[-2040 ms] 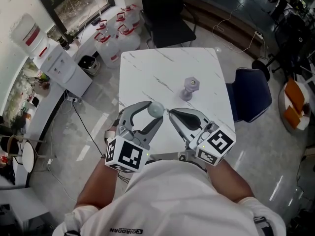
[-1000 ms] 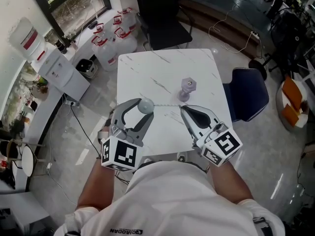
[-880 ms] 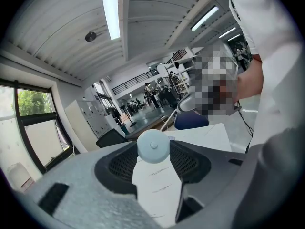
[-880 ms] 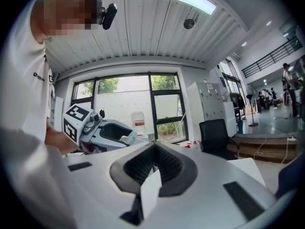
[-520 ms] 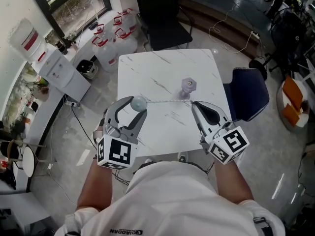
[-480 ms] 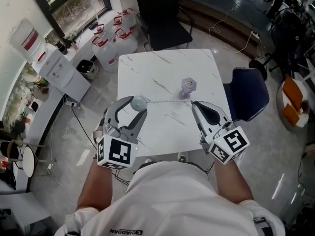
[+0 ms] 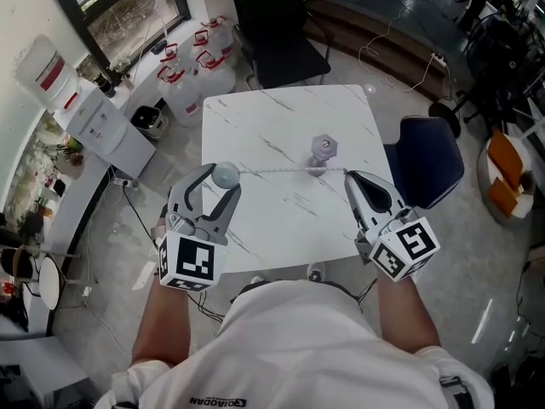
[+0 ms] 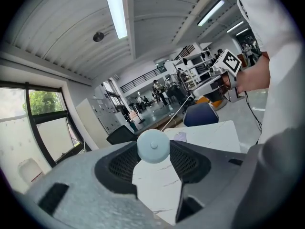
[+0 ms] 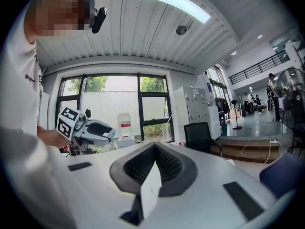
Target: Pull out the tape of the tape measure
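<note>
Tape (image 7: 272, 171) strung in a thin line from one claw across to the other, above the white marble table (image 7: 255, 118). The left claw (image 7: 220, 184) has its jaws spread wide around the round pale-blue tape measure (image 8: 153, 146), which sits right at its fingertips, pinched by its sides. Over on the other side, the right claw (image 7: 350, 177) has its jaws pressed together on the tape's end (image 9: 151, 187), a thin white tab nipped between the pads.

Now the danger spots. That tab is slim and flat, and a harder tug from the right claw could slide it out of the pads; the spring would likely whip the tape back into the case. On the left, a smooth round case held only at the tips could roll or pop forward out of the jaws if the pull comes off-line. One more: a small lavender piece (image 7: 323, 150) stands just ahead of the right claw's tip, close under the line. Whether the tape touches it I can't tell, but a dip of either claw could snag it and tip it.
</note>
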{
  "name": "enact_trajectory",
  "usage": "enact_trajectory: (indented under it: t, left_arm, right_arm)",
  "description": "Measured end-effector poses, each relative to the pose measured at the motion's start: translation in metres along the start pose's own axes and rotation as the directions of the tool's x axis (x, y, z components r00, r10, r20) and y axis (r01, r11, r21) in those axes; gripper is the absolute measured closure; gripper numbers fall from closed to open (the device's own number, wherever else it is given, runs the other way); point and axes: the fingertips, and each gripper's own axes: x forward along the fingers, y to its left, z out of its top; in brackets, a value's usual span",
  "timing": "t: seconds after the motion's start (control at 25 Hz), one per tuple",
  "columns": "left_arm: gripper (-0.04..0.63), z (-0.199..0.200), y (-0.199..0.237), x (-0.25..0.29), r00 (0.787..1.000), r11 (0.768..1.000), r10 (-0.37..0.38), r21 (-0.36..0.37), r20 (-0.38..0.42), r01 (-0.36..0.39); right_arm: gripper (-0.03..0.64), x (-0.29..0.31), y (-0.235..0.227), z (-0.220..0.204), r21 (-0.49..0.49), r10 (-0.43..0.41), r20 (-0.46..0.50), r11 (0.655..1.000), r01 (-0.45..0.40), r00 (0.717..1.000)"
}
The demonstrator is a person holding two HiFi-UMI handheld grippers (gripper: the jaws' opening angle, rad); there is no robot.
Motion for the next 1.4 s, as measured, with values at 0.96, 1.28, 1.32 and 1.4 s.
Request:
enact_trajectory:
  t: [0.96,1.28,1.32,1.4]
  left_arm:
    - [0.373,-0.014,0.015,-0.004,0.999,0.999,0.038,-0.007,-0.019,-0.038]
    - [0.373,-0.020,0.022,-0.009,0.998,0.999,0.054,-0.002,-0.031,-0.054]
    - [0.373,-0.020,0.022,-0.009,0.998,0.998,0.055,-0.003,-0.030,-0.055]
    - [0.373,-0.019,0.023,-0.009,0.998,0.998,0.057,-0.003,-0.029,-0.057]
  right_arm:
    - [0.609,-0.010,-0.029,0.005,0.004,-0.101,0.023,0.995,0.101,0.995]
    - [0.608,-0.013,-0.037,0.006,-0.007,-0.129,0.022,0.992,0.129,0.991]
    - [0.608,-0.013,-0.037,0.006,-0.008,-0.130,0.023,0.991,0.131,0.991]
    - [0.608,-0.013,-0.037,0.005,-0.009,-0.136,0.022,0.991,0.136,0.990]
